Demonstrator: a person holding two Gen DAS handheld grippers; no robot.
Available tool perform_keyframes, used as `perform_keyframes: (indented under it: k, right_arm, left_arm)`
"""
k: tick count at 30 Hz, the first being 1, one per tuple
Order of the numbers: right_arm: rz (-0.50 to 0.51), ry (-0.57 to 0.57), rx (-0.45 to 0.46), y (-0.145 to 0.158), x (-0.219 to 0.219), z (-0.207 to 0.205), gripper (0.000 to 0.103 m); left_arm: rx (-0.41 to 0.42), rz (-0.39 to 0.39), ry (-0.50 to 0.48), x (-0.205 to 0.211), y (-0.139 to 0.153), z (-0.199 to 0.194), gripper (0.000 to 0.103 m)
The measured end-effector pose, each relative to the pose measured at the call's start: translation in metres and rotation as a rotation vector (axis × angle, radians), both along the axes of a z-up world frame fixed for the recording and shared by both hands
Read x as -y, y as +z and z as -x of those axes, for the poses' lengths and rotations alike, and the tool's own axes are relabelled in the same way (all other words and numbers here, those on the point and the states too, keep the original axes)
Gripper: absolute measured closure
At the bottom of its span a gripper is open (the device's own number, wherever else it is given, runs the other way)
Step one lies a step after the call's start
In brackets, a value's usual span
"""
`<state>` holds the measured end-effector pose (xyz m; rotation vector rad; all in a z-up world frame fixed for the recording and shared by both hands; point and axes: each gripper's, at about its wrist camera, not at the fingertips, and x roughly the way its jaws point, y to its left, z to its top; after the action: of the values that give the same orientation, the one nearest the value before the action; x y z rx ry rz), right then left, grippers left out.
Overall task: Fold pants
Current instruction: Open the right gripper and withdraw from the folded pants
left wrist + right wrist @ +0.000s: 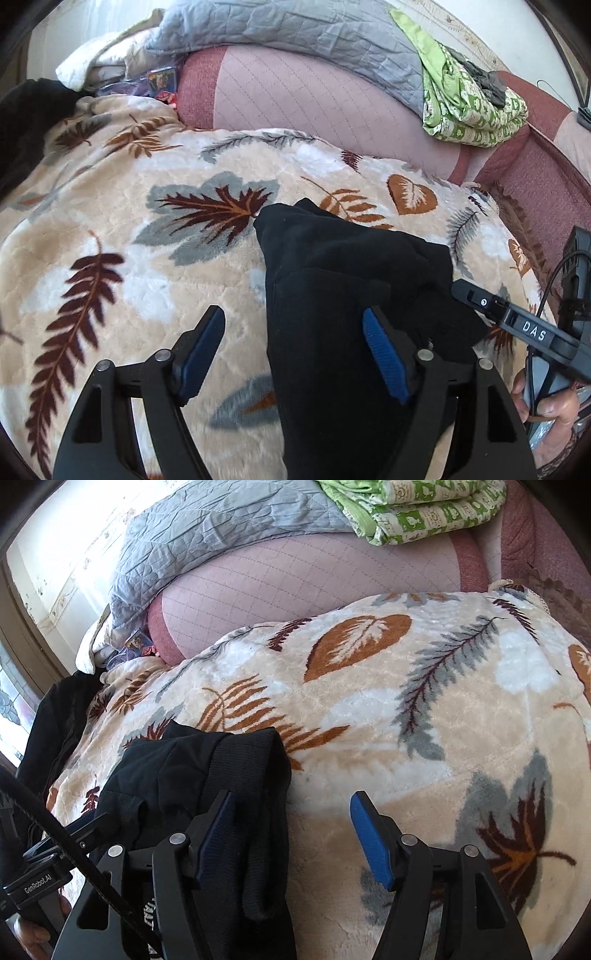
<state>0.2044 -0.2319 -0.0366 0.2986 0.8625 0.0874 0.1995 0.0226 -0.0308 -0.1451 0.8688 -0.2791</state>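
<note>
While the pants [354, 295] are bunched on the blanket [110, 229], both grippers, left [295, 347] and right [291, 830], are held wide apart, gripping nothing.

A leaf-patterned plush blanket [110, 229] covers the bed ahead of the tool, backed by a pink quilted sofa cushion [295, 107]. A grey quilt [207, 539] and green printed bedding [469, 107] lie atop it; daylight floods the pale wall [55, 550] at left.

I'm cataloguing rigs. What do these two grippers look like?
Both are black with silver pivot bolts and ribbed blue pads on the fingers. The left gripper is lettered "GenRobot.AI". The right gripper reads "DAS" and trails a thin black cable.
</note>
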Motion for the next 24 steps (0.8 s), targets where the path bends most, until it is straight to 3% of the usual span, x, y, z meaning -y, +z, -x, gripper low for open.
perform_keyframes:
  k: [11,17,24]
  right_arm:
    - [0.096,-0.02,0.084,0.034,-0.024,0.088,0.03]
    - [0.09,-0.023,0.06,0.024,-0.031,0.146,0.03]
    - [0.139,0.0,0.023,0.005,-0.046,0.19,0.03]
  left_arm:
    - [0.009,0.111,0.012,-0.014,0.016,0.091,0.022]
    - [0.002,0.119,0.055,-0.021,0.01,0.136,0.022]
    - [0.023,0.06,0.09,-0.02,0.004,0.178,0.02]
